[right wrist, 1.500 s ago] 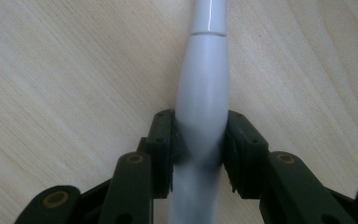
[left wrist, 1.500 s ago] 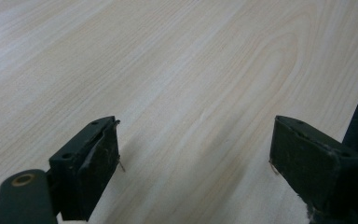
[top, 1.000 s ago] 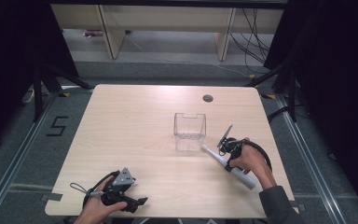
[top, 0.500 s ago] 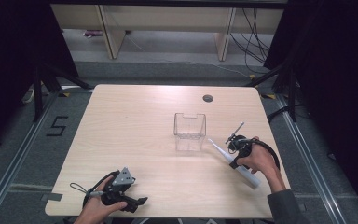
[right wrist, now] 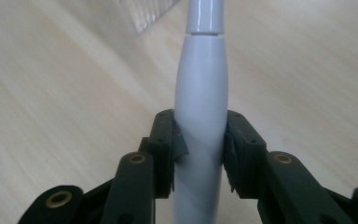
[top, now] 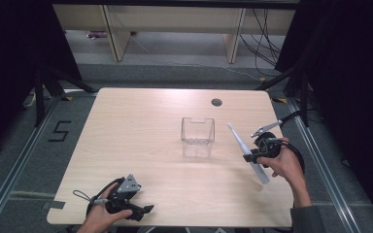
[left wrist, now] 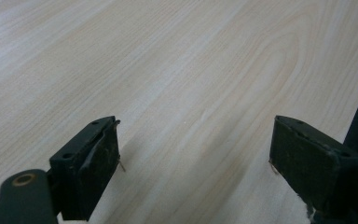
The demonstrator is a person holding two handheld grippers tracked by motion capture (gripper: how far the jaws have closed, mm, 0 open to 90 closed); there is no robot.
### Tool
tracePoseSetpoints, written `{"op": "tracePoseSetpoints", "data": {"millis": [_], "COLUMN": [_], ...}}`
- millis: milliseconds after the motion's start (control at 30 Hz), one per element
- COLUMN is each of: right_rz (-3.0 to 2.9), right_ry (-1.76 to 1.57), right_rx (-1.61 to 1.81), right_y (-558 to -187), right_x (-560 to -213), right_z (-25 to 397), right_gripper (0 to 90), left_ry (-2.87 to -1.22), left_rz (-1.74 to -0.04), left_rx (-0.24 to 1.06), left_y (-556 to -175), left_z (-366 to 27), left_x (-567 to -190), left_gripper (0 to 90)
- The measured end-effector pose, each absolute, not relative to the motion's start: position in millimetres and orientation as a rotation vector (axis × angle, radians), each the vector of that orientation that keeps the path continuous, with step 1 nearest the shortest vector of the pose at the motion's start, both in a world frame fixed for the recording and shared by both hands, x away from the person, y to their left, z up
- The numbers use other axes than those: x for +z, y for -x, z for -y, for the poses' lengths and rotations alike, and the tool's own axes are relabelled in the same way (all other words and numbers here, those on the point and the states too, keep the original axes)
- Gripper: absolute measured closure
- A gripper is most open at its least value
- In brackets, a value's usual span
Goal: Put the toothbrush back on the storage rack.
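Right claw [top: 253, 156] with the grey-white toothbrush-like stick [top: 246, 152] has shifted right and slightly down in the high view over the last second: it was close beside the clear box's right edge, now it sits at centre right of the frame, apart from the clear plastic box [top: 197, 137]. The stick's thin tip points up-left toward the box but does not reach it; its fat end hangs lower right, past the hand [top: 285, 162]. Box position unchanged, middle of the desk [top: 141, 126], upright, open top, looks empty.

Right gripper view: the claw [right wrist: 199, 151] is clamped on the stick [right wrist: 200, 93], jaws pressed on both sides of the thick handle section, seam line and thinner neck running off the top of the frame; a corner of the clear box [right wrist: 151, 11] sits at top centre.

Left claw [top: 138, 209] sits at lower left of the high view, same spot as before, idle. Left gripper view: jaws spread wide, nothing between them, only desk wood [left wrist: 177, 84].

My read: the stick is grasped and lifted, likely being lined up for dropping into the box; the pull-back means insertion is not started.

Writing: a "5" marked on the floor [top: 59, 131], left of the desk. No brand or label readable on the stick or box.
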State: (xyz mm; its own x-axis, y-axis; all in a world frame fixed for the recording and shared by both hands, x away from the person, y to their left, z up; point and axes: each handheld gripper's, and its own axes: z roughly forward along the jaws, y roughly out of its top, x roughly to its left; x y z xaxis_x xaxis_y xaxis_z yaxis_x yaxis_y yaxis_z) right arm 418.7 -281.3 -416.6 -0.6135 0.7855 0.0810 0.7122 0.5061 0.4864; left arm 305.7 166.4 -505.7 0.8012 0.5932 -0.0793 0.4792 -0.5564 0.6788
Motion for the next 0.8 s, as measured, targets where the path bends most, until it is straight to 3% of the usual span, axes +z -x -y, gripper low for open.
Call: {"op": "tracePoseSetpoints", "data": {"millis": [400,800], "right_rz": [-2.328,-2.189], "right_ry": [-1.198,-1.092], "right_rx": [1.112,1.280], "right_y": [-416.8,-417.1], "right_x": [-403.5,-385.8], "right_z": [286.7,278.6], "right_gripper": [66.5,66.5], "left_ry": [-2.267,-2.253], "left_rz": [-0.784,-0.785], "left_rx": [0.206,0.200], "left_y": [-305.6,-304.6], "left_z": [-166.3,-165.7], "left_x": [-505.6,-505.1], "left_gripper": [15.1,15.1]}}
